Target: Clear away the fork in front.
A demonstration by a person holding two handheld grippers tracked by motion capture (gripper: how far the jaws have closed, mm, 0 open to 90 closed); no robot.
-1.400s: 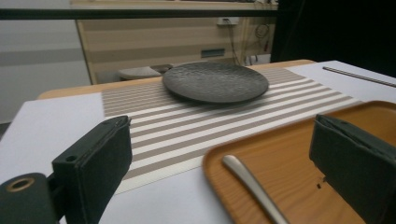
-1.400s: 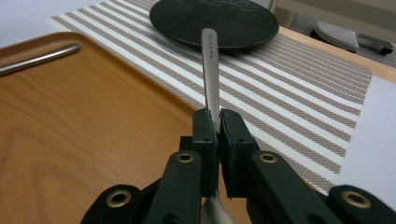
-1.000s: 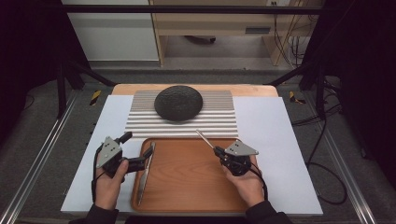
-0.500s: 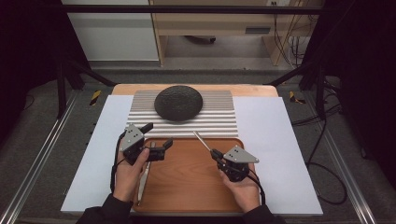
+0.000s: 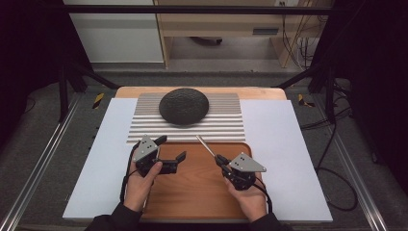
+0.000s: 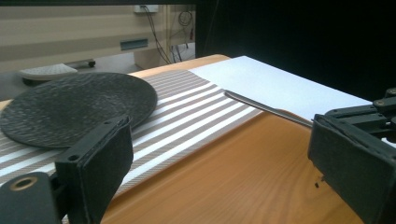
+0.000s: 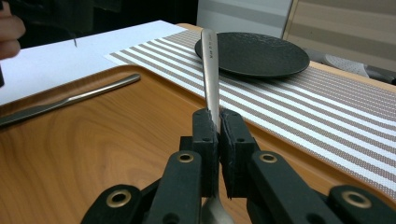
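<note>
My right gripper [image 5: 220, 159] is over the wooden tray [image 5: 197, 192], shut on a slim metal utensil [image 5: 206, 146] whose handle points up-left toward the striped placemat [image 5: 221, 126]. In the right gripper view the jaws [image 7: 218, 116] pinch that utensil [image 7: 210, 65] edge-on. My left gripper [image 5: 172, 148] hovers over the tray's left part, open, with nothing between its jaws [image 6: 219, 140]. A black textured plate [image 5: 184, 106] sits on the placemat behind both grippers. A second metal utensil [image 7: 74, 99] lies flat on the tray near its left rim.
The tray and placemat rest on a white sheet [image 5: 279, 144] covering the wooden table. Bare sheet lies to the left and right of the tray. Black frame bars and cables [image 5: 332, 125] stand beyond the table's sides.
My left gripper has moved right, from beside the tray's left rim to over the tray. The right gripper with its utensil has hardly shifted.
</note>
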